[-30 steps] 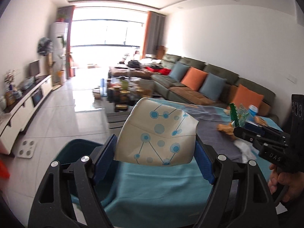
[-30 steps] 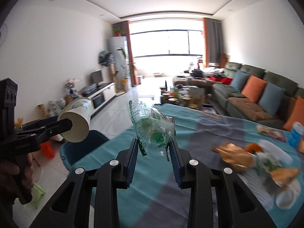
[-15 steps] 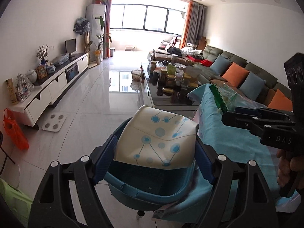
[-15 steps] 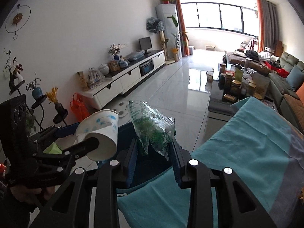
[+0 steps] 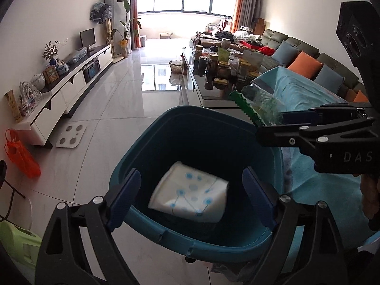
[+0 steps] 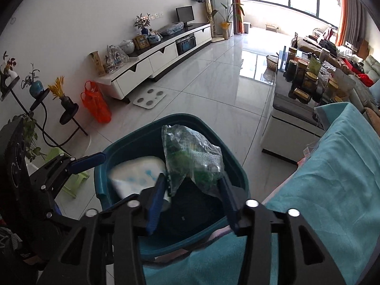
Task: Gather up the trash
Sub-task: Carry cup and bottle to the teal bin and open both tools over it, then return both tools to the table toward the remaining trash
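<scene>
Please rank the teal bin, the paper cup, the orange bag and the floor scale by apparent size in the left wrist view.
1. Teal bin, by far the largest.
2. Paper cup, lying inside the bin.
3. Orange bag and floor scale: too alike to rank.

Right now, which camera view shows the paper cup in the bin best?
The left wrist view shows it best: the paper cup lies in full sight inside the bin, between the open left gripper fingers. In the right wrist view, only part of the cup shows, behind the plastic wrapper and the right gripper.
</scene>
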